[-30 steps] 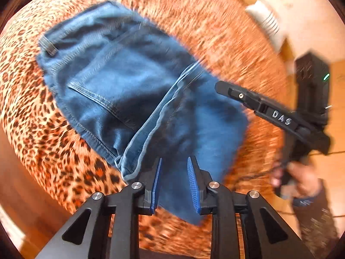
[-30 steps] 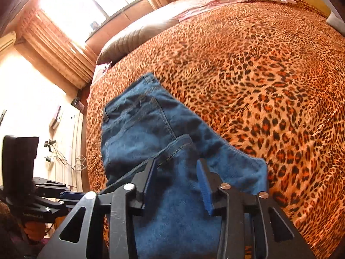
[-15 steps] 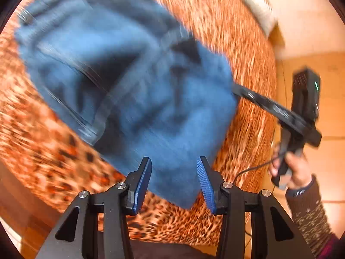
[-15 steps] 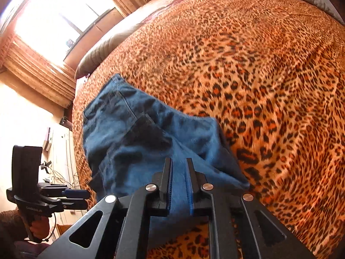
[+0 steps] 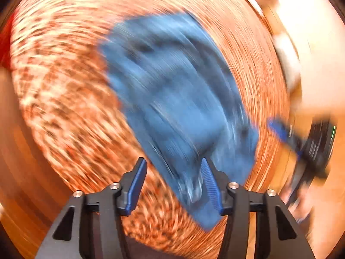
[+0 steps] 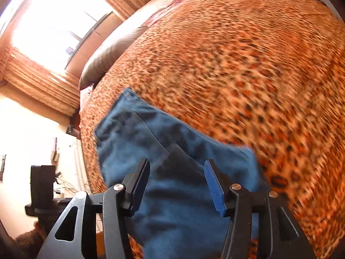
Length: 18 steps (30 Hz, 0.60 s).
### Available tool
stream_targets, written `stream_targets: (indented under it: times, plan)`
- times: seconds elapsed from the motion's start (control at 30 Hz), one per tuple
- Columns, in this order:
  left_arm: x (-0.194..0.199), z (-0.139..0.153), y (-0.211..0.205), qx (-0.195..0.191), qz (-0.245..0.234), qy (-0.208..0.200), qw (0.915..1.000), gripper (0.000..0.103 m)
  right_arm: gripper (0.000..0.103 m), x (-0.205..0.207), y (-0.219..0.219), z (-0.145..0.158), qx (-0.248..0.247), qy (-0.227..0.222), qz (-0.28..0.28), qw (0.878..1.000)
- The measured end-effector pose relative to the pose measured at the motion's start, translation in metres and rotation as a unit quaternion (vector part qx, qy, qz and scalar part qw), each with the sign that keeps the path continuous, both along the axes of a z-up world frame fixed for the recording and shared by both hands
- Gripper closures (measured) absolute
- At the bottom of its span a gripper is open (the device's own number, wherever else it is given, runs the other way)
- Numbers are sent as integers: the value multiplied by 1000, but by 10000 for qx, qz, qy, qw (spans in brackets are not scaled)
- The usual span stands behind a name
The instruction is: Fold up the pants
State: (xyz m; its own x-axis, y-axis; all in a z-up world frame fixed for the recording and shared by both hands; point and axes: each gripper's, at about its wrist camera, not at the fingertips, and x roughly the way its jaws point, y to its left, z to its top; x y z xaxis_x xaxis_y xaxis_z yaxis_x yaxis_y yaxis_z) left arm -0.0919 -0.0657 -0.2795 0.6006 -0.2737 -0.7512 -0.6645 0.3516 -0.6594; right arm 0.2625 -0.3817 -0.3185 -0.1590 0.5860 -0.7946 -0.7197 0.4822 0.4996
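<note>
Right wrist view, folded blue jeans, leopard bedspread

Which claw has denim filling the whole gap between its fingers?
The right claw, jaws opening: only jeans show across its gap. The left claw, also opening, frames mostly leopard bedspread, with denim beside one finger only.

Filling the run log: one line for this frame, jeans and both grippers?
jeans: folded on leopard bedspread | left gripper: opening, free of denim | right gripper: opening over denim, no grip | left view: blurred
</note>
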Motion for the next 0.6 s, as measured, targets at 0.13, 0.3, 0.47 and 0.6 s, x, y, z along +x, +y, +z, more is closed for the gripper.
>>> stream_targets:
  times: [0.13, 0.3, 0.47, 0.6]
  plan:
    - [-33, -25, 72, -1033, 1155, -341, 9873, 48, 44, -9, 74, -1, -259, 61, 343, 9991]
    - [-56, -50, 111, -1752, 1912, -474, 9646, 45, 38, -19, 175, -11, -634, 60, 930, 9936]
    - [-68, -76, 132, -2306, 2281, -512, 9446, 45, 38, -19, 248, -37, -1079, 24, 1471, 9832]
    - [-65, -97, 136, -2485, 2318, -636, 9383, 40, 38, -21, 279, -51, -1288, 64, 1921, 9729]
